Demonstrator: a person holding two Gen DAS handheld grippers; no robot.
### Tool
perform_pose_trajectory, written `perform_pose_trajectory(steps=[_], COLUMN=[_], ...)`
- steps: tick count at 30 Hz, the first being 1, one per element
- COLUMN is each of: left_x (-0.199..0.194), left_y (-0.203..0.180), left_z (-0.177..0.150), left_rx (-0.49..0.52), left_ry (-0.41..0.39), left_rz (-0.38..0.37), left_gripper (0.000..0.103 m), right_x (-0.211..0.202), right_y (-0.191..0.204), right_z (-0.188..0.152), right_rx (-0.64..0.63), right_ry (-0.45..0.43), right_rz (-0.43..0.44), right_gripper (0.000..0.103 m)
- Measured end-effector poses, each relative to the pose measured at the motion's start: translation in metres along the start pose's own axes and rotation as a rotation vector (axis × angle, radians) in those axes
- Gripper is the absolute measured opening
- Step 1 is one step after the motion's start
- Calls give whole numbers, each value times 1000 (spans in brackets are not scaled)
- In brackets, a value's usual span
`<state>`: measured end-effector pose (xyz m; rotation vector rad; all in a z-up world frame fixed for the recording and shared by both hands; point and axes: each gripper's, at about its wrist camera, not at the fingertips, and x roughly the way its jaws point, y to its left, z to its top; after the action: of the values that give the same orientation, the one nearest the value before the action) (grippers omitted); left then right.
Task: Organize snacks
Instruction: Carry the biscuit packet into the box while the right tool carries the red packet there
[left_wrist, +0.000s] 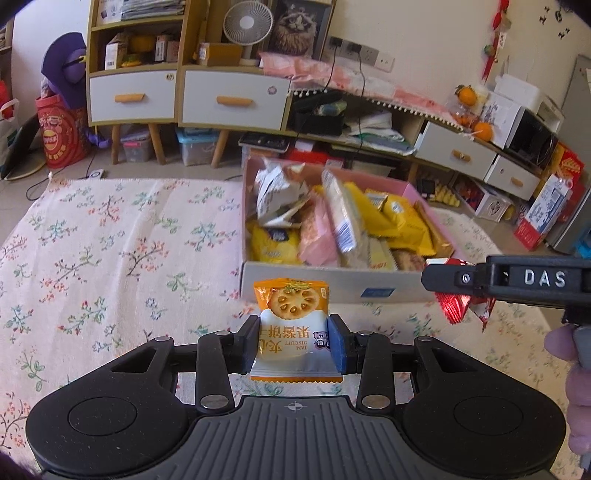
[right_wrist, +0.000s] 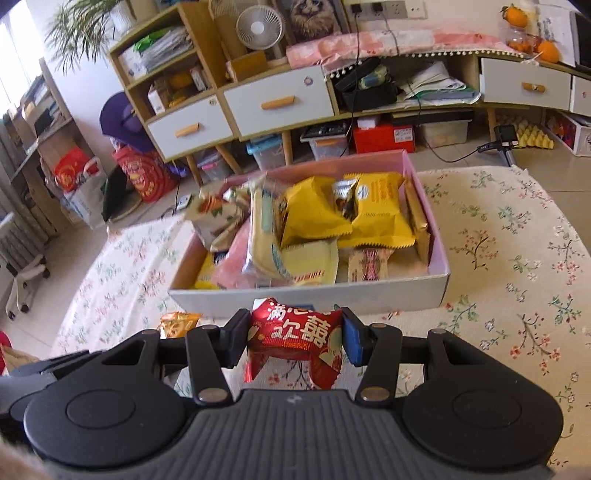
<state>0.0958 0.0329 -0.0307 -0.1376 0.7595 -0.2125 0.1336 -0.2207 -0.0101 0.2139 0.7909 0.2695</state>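
My left gripper (left_wrist: 293, 341) is shut on an orange-and-white jam biscuit packet (left_wrist: 291, 317), held just in front of the snack box (left_wrist: 314, 284). My right gripper (right_wrist: 295, 338) is shut on a red foil snack packet (right_wrist: 295, 332), held near the box's front wall (right_wrist: 310, 297). The box is pink inside and holds several yellow, pink and white snack packets (right_wrist: 317, 218). In the left wrist view the right gripper (left_wrist: 517, 282) shows at the right with the red packet (left_wrist: 458, 306). The orange packet also shows in the right wrist view (right_wrist: 179, 323).
The box stands on a floral tablecloth (left_wrist: 110, 251). Behind it are wooden cabinets with white drawers (left_wrist: 229, 101), a fan (left_wrist: 245, 22), storage bins and cartons on the floor (right_wrist: 382, 138).
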Motion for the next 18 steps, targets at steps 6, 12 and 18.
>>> perform_pose_trajectory(steps=[6,12,18], left_x=[-6,3,27], left_y=[-11,-29,-55], left_z=[10,23,38], left_rx=[4,39,104], left_ry=[-32,-49,-64], left_rz=[-28,-34,-63], left_gripper=[36,36,36], right_x=[-5,-2,8], right_y=[-20,-38,-58], right_z=[13,20,23], right_rx=[102,210,282], right_ry=[-41,-70,-87], right_rz=[12,34,47], right_gripper=[48,48,48])
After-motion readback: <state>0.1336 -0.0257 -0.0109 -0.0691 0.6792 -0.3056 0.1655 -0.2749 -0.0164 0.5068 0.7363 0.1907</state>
